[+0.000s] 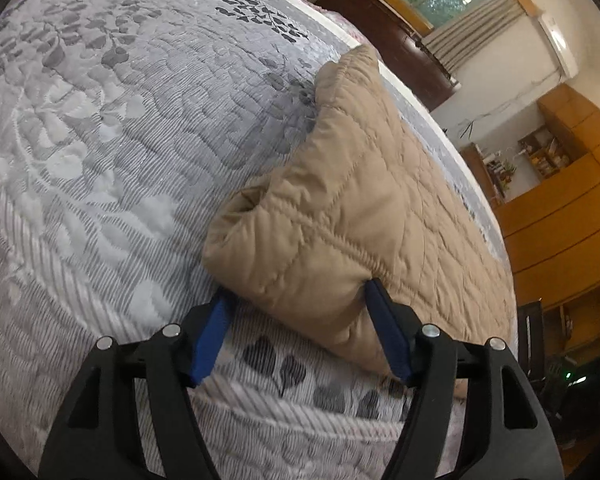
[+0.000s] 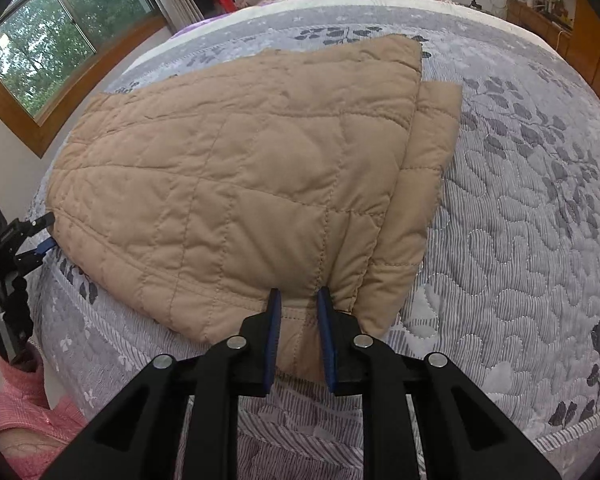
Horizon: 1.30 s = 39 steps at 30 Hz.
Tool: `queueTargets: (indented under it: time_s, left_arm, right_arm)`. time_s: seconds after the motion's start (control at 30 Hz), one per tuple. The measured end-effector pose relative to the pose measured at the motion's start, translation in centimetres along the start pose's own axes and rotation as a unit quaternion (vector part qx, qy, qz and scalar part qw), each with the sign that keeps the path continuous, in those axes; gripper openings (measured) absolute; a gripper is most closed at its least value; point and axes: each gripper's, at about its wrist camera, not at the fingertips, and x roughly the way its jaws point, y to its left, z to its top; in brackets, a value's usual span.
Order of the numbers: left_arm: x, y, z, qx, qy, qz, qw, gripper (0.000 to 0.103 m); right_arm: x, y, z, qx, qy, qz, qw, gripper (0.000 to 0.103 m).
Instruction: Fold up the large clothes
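Now: Both Claws at the Near Edge of a Folded Tan Jacket

Now the tan quilted jacket lies folded on the bed, which is covered by a grey bedspread with a leaf pattern. In the right wrist view the garment forms a broad, roughly flat panel, with a second layer showing as a narrower strip along its right side. Its near edge reaches the front edge of the bed.

The right claw sits at the near right corner of the jacket. Its blue-padded fingers are only a little apart, with a ridge of tan fabric pinched up between them, so it grips the jacket's hem.

The left claw is at the opposite near corner. Its fingers stand wide apart, one on each side of a puffy fold of the jacket; the right-hand pad presses into the fabric, while the left-hand pad lies at the bedspread just beside the fold. The fingers straddle the cloth without clamping it. The same claw shows at the left border of the right wrist view, touching the jacket's far left corner.

A window with green trees behind it is on the wall beyond the bed, and wooden cabinets stand along another wall. Pink fabric shows at the lower left of the right wrist view.
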Motion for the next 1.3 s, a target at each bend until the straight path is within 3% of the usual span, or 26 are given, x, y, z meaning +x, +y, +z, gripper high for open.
queueTargets:
  time_s: [0.17,0.33,0.43,0.73,0.9,1.07,1.17,1.3]
  left_arm:
    - [0.3,1.4,1.1,-0.063,-0.020,-0.048,0.9967,0.067]
    - [-0.1,2.5,0.9,-0.098,-0.033,-0.065,0.9925,0.032]
    - [-0.3,2.9,0.1,-0.099,-0.038,-0.061,0.9924,0.019]
    - [0.8,2.6,-0.1,-0.091,-0.024,-0.036,0.9949,0.013]
    - [0.4,2.2,0.3,-0.106,-0.029,-0.053,0.9926,0.008]
    - [-2.8,-0.2,0.4,-0.039,-0.092,-0.059,0.9933,0.007]
    - [-4.9,-3.5,0.4,0.024,-0.123,-0.074,0.9894,0.006]
    - [-6.6,-7.7,0.0,0.098,-0.136,-0.099,0.9809,0.006]
  right_arm:
    - [0.0,0.0,0.1,0.000,0.003,0.001,1.000,0.017]
    - [0.0,0.0,0.2,0.002,0.009,0.002,1.000,0.017]
    - [0.1,-0.1,0.3,0.001,0.011,0.002,1.000,0.017]
    - [0.4,-0.1,0.5,0.000,0.010,0.006,1.000,0.017]
    - [0.2,-0.3,0.2,0.002,0.007,0.010,1.000,0.017]
    - [0.0,-0.5,0.2,0.009,0.009,0.015,1.000,0.017]
    - [-0.1,-0.7,0.3,0.015,0.010,0.020,1.000,0.017]
    - [-0.3,-0.9,0.4,0.025,0.012,0.019,0.999,0.017]
